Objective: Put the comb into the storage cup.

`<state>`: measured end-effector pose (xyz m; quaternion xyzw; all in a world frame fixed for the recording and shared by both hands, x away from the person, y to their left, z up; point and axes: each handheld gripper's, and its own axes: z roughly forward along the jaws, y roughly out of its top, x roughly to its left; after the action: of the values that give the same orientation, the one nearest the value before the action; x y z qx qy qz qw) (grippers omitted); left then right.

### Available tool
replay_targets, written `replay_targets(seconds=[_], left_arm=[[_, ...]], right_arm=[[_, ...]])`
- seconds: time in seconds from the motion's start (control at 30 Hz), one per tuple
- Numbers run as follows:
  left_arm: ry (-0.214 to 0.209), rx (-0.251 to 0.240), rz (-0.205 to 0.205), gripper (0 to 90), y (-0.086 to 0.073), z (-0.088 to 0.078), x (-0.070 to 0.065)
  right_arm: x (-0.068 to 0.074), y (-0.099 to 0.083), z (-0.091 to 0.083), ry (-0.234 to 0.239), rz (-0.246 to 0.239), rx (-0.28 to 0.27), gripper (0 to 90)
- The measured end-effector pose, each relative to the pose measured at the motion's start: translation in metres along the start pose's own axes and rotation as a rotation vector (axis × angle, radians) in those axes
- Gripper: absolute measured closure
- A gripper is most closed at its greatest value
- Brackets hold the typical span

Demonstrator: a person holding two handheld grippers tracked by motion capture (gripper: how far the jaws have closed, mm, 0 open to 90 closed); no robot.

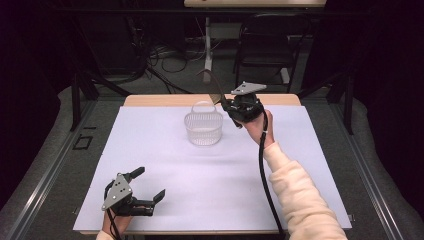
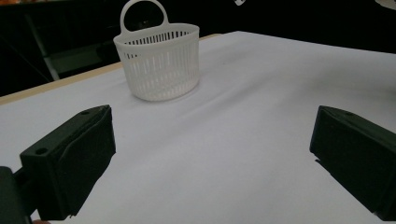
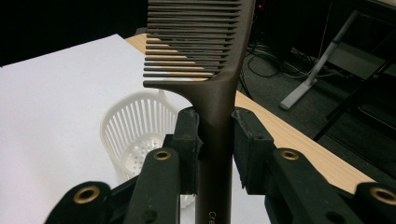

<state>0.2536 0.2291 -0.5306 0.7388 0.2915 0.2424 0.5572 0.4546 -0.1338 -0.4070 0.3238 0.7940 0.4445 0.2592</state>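
One white basket (image 1: 203, 128) stands near the comb (image 3: 212, 70) clamped in the right gripper (image 3: 215, 135).

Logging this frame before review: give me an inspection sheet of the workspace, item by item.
Surface: white sheet over a wooden tabletop, flat and unmarked.
Job's things: dark brown plastic comb, handle clamped, teeth end up, above and beside the white slotted plastic basket with a loop handle; basket upright on the sheet, nothing seen inside.
Clutter: nothing seen.
Grippers: right gripper shut on the comb, held beside the basket; left gripper open, low at the near left edge, nothing between its jaws.
Cables: black cable trails from the right gripper along the cream sleeve; loose cables on the floor beyond the table.
Surroundings: black chair and dark floor behind.
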Motion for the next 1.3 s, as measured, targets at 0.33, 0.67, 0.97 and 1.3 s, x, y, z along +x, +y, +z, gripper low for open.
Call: replay_targets(seconds=[0.33, 0.67, 0.97, 1.3], left_arm=[[-0.001, 0.001, -0.001, 0.2, 0.000, 0.000, 0.000], [-0.002, 0.001, -0.001, 0.2, 0.000, 0.000, 0.000], [-0.003, 0.002, -0.001, 0.2, 0.000, 0.000, 0.000], [-0.003, 0.002, 0.000, 0.2, 0.000, 0.000, 0.000]], right_arm=[[0.002, 0.002, 0.004, 0.000, 0.000, -0.009, 72.4], [0.006, 0.005, 0.009, 0.004, -0.005, -0.017, 72.4], [0.008, 0.006, 0.013, 0.003, -0.005, -0.023, 72.4], [0.010, 0.007, 0.018, -0.003, -0.007, -0.032, 72.5]])
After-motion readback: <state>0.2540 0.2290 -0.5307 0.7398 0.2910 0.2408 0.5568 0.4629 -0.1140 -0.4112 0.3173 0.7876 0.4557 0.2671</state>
